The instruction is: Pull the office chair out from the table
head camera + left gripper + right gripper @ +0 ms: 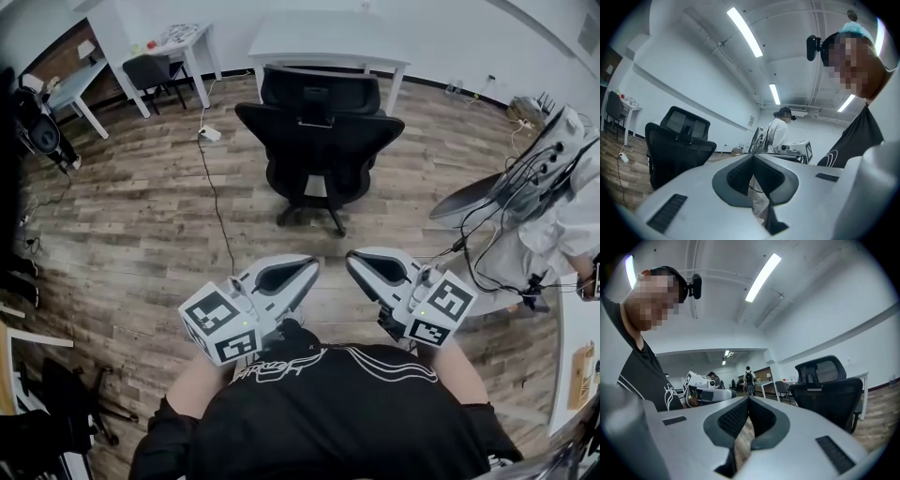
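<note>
The black office chair [319,141] stands on the wooden floor [141,225] just in front of the white table [328,42], with its headrest near the table's front edge and its wheeled base on the side towards the person. It is well apart from both grippers. In the head view the left gripper [309,270] and the right gripper [354,264] sit close to the person's black shirt [328,412], tips turned towards each other and near but not touching. Each gripper view shows its own jaws pressed together and holding nothing, with the chair off to one side. A cable runs across the floor to a power strip [210,134] left of the chair, and a person in white [553,216] stands at the right.
</note>
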Available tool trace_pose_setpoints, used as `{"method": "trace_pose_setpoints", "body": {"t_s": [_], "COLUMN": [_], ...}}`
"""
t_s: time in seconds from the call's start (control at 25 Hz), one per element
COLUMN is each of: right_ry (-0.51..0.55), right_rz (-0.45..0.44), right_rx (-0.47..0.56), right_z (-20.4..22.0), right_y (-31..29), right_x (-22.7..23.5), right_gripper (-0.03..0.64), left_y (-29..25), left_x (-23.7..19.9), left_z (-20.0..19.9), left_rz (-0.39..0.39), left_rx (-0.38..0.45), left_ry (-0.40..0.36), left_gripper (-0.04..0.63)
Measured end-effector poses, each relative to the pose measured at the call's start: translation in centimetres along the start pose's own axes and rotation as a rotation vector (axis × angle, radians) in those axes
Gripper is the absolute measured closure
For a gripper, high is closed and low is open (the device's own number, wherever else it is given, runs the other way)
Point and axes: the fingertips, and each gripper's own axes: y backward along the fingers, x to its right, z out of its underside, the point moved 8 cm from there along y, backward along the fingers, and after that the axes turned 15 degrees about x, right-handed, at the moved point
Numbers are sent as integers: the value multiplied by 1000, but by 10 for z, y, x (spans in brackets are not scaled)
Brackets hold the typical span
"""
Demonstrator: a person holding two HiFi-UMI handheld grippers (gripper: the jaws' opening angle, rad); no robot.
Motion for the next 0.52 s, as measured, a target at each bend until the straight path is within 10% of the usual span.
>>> {"method": "trace_pose_setpoints", "body": {"t_s": [0.52], "right_ry": [22], "right_rz": [57], "right_rx": [6], "right_z": [8], "right_y": [18], "right_x": [7], "right_gripper": [581], "left_y": [-4], "left_x": [3], "left_z": [19], "left_rz": [21], "left_rx": [5], "left_ry": [30], "left_gripper": [589]}}
